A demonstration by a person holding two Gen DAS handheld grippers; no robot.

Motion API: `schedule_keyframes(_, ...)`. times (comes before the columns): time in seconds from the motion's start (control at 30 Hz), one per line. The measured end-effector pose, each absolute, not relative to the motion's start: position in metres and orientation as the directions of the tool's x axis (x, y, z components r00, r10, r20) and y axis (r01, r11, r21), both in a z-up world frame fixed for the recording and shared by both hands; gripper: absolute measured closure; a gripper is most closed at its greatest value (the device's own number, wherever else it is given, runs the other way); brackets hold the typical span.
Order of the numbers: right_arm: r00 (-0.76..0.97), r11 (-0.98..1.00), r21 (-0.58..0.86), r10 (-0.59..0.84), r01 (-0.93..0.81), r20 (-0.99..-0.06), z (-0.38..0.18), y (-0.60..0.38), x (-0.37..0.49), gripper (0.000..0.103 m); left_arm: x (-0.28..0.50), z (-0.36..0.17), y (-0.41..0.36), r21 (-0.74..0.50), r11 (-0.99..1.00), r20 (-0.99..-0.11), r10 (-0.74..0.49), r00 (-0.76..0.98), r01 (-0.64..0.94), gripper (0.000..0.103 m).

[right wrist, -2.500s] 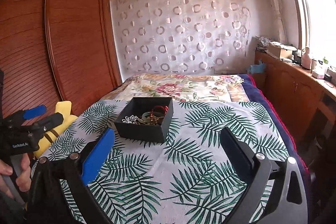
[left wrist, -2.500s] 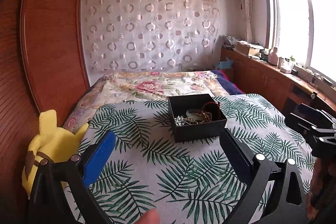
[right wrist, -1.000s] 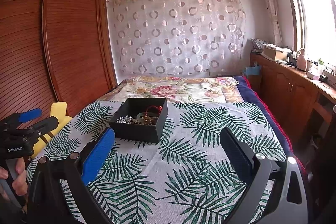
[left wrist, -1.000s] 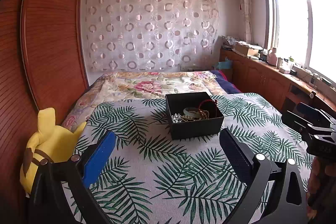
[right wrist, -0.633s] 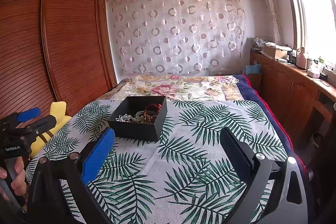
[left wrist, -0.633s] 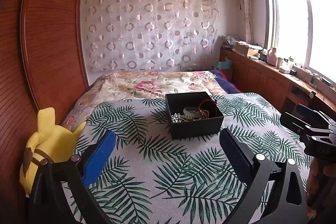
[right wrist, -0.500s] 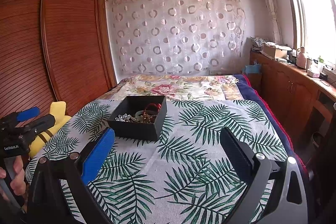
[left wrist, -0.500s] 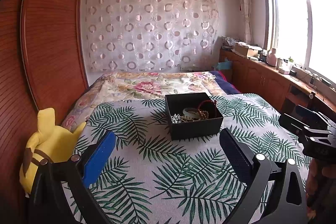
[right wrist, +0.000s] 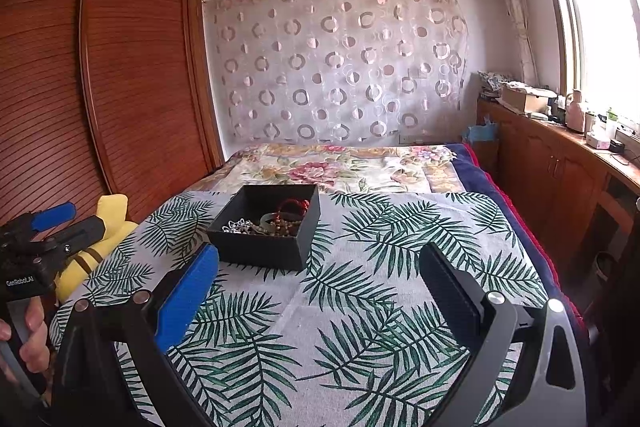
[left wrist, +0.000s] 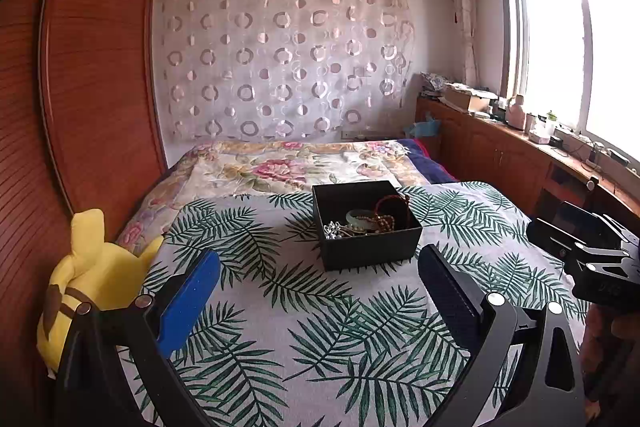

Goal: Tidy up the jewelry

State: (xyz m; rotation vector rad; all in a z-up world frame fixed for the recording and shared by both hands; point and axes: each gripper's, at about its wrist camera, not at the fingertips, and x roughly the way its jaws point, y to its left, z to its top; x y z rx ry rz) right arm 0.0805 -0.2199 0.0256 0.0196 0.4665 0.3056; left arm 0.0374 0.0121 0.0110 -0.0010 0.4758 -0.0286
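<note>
A black open box point(left wrist: 366, 225) sits on the palm-leaf cloth on the bed; it also shows in the right wrist view point(right wrist: 266, 229). Inside lie a red cord bracelet point(left wrist: 390, 203), a pale green bangle point(left wrist: 360, 217), brown beads and a silver chain point(right wrist: 236, 226). My left gripper point(left wrist: 318, 267) is open and empty, above the cloth in front of the box. My right gripper point(right wrist: 318, 267) is open and empty, in front of the box and to its right. Each gripper shows at the edge of the other's view.
A yellow plush toy point(left wrist: 94, 271) lies at the bed's left edge by the wooden wardrobe point(right wrist: 120, 75). A floral quilt point(left wrist: 288, 163) covers the far bed. A wooden cabinet point(right wrist: 560, 163) with clutter runs under the window on the right.
Both grippers have drawn back slightly and steadied; the box sits a little farther off in both views. Both stay open and empty.
</note>
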Motion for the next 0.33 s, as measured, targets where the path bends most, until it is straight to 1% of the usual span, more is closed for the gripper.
schedule_keyframes(0.33,0.851,0.955,0.088,0.294,-0.284,-0.436,0.0258,-0.2183,0.0803,0.002,0.0387,0.0156,0.0111,-0.013,0.999,-0.461,-0.034,0.887,0.031,0.007)
